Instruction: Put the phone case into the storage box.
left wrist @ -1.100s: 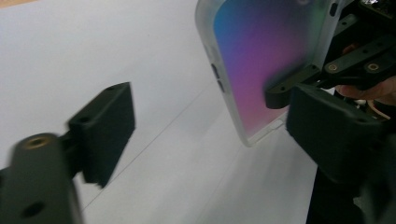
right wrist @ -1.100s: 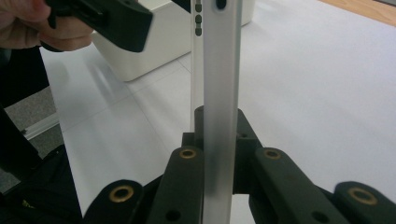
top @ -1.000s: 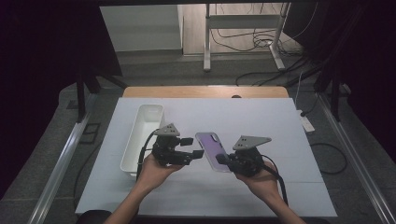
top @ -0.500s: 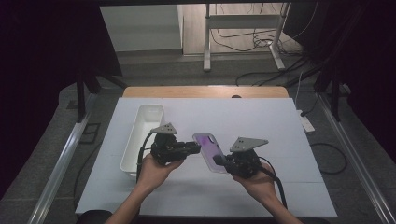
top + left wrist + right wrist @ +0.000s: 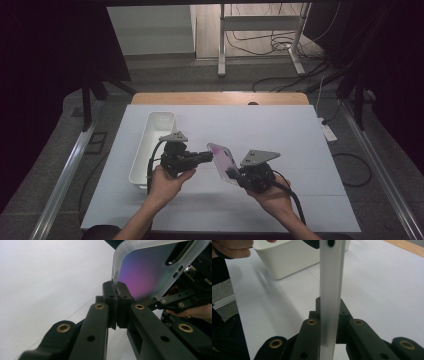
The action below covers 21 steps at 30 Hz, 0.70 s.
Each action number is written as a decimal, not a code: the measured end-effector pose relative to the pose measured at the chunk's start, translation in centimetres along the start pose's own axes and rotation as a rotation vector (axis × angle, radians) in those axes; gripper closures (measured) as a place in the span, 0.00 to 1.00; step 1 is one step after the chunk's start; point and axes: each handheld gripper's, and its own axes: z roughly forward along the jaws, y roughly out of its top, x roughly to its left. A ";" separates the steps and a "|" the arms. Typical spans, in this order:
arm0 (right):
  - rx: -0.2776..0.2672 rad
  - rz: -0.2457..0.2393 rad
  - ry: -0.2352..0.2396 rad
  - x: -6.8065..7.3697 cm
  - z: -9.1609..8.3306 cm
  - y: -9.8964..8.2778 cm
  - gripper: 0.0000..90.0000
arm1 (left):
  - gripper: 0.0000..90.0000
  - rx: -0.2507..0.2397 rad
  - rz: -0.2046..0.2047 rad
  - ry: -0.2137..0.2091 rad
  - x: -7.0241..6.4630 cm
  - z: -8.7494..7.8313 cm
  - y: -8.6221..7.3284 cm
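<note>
Above white table (image 5: 300, 145), both grippers clamp the purple phone case (image 5: 222, 159): left gripper (image 5: 209, 156), jaws just closed, on its corner, right gripper (image 5: 235, 173) on its edge.

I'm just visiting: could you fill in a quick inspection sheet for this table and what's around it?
Surface: white table, wooden strip along the far edge.
Job's things: purple phone case with a frosted rim, held above the table between both grippers; white bin stands at the left.
Clutter: nothing seen.
Grippers: left gripper has just been closing and pinches the case's corner; right gripper is shut on the case's edge.
Cables: one trails from each gripper; more lie on the floor beyond the table.
Surroundings: metal stand, dark curtains at both sides.
</note>
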 end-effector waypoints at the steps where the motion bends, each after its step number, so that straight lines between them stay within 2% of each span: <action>1: 0.001 0.009 0.009 -0.1 0.0 0.0 0.91 | 0.98 0.000 0.002 0.004 -0.1 0.0 0.0; 6: 0.007 0.023 0.031 -0.1 0.3 -0.1 0.85 | 0.98 -0.010 0.005 0.037 -0.6 0.3 -0.1; 11: 0.015 0.011 0.037 0.2 0.6 -0.1 0.76 | 0.98 0.008 0.029 0.070 -1.1 0.7 -0.2; 17: 0.013 0.011 0.044 0.5 0.8 0.0 0.69 | 0.98 0.009 0.039 0.084 -1.5 0.8 -0.2; 21: 0.011 0.006 0.042 0.8 1.0 0.1 0.60 | 0.98 0.009 0.042 0.093 -1.6 1.0 -0.3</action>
